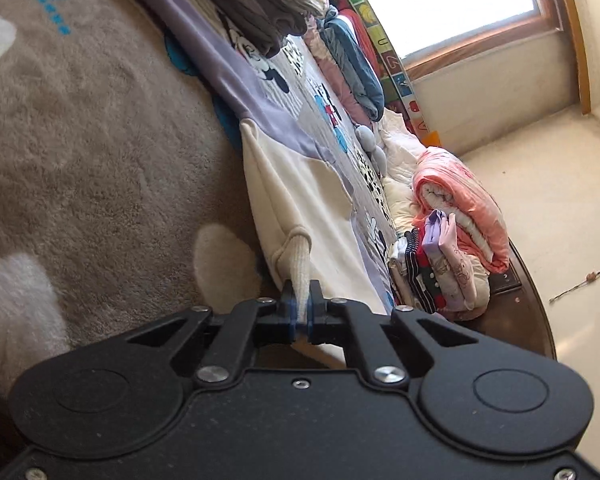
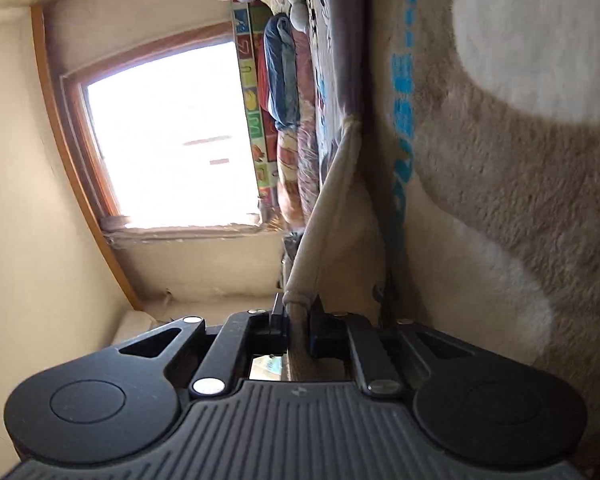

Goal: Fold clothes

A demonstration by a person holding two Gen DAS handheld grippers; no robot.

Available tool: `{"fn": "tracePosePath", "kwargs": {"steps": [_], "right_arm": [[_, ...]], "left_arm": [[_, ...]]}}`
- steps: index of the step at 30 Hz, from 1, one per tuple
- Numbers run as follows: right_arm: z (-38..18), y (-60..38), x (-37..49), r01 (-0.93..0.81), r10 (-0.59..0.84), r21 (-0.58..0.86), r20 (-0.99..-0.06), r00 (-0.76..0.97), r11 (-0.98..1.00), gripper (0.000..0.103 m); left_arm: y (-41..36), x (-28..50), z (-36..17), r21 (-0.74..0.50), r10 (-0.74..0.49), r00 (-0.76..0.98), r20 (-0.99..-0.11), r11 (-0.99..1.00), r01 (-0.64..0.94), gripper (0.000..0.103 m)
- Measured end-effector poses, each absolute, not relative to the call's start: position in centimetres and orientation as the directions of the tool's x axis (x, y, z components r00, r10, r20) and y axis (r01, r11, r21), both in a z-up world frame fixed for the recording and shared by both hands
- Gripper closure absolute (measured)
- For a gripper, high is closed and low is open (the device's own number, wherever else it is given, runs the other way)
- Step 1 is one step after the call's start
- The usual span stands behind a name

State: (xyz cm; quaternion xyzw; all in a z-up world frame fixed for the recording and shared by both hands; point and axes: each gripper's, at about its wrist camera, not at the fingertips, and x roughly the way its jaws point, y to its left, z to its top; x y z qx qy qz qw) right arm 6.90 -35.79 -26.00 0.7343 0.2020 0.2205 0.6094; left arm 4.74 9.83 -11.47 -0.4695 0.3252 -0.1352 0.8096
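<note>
A cream and lilac sweatshirt [image 1: 300,176] is stretched taut above the plush brown carpet [image 1: 80,120]. My left gripper [image 1: 301,300] is shut on its ribbed cream cuff [image 1: 300,264]. In the right wrist view the same sweatshirt [image 2: 340,208] runs away from me as a cream panel ending in a lilac part. My right gripper [image 2: 298,312] is shut on its cream ribbed edge [image 2: 296,298]. Both views are rolled sideways, and the garment hangs between the two grippers.
A stack of folded clothes [image 1: 440,276] and a pink quilt bundle [image 1: 460,208] sit on a dark wooden surface [image 1: 512,304]. Grey folded garments [image 1: 256,4], a blue pillow [image 1: 352,60] and an alphabet mat [image 1: 384,48] lie beyond. A window [image 2: 168,136] is bright.
</note>
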Motion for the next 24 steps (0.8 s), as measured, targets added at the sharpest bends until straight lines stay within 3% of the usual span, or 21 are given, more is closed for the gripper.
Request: {"fn": "tracePosePath", "kwargs": {"steps": [3, 7, 9, 10, 12, 14, 16, 18, 21, 24], "right_arm": [[-28.5, -36.1, 6.2, 0.161, 0.579, 0.972, -0.034, 0.814, -0.17, 0.095], [-27.8, -35.7, 6.5, 0.105, 0.594, 0.98, 0.018, 0.804, -0.172, 0.092], [-27.6, -35.8, 6.4, 0.134, 0.607, 0.987, -0.052, 0.793, -0.09, 0.093], [-27.3, -35.9, 6.3, 0.143, 0.61, 0.989, -0.092, 0.787, -0.037, 0.098], [-25.2, -35.5, 6.1, 0.135, 0.598, 0.981, -0.194, 0.778, 0.143, 0.097], [-23.1, -35.2, 5.9, 0.123, 0.567, 0.94, -0.292, 0.77, 0.318, 0.088], [-21.0, -34.8, 5.7, 0.108, 0.52, 0.869, -0.384, 0.763, 0.483, 0.084], [-18.9, -34.4, 5.4, 0.09, 0.453, 0.772, -0.458, 0.765, 0.63, 0.083], [-15.7, -33.4, 4.0, 0.036, 0.312, 0.608, -0.456, 0.834, 0.793, 0.077], [-13.3, -30.9, 4.8, -0.14, 0.341, 0.467, -0.379, 0.86, 0.873, 0.077]], "left_arm": [[10.2, 4.7, -11.9, -0.854, -0.525, 0.749, -0.405, 0.51, -0.103, 0.101], [10.6, 4.6, -12.4, -0.861, -0.527, 0.744, -0.411, 0.493, -0.126, 0.101], [10.5, 4.7, -13.0, -0.832, -0.512, 0.722, -0.466, 0.531, -0.16, 0.101], [10.4, 4.7, -13.3, -0.803, -0.497, 0.705, -0.506, 0.569, -0.175, 0.101], [9.9, 4.8, -13.3, -0.733, -0.456, 0.683, -0.571, 0.657, -0.174, 0.099], [10.0, 4.5, -12.1, -0.709, -0.437, 0.692, -0.574, 0.688, -0.153, 0.096], [9.9, 3.6, -10.5, -0.624, -0.355, 0.728, -0.586, 0.771, -0.126, 0.083], [9.9, 2.6, -9.1, -0.566, -0.284, 0.782, -0.555, 0.817, -0.105, 0.083], [8.0, 2.1, -7.5, -0.457, -0.264, 0.836, -0.481, 0.889, 0.018, 0.083], [5.1, 3.1, -8.1, -0.334, -0.266, 0.834, -0.483, 0.937, 0.106, 0.082]]}}
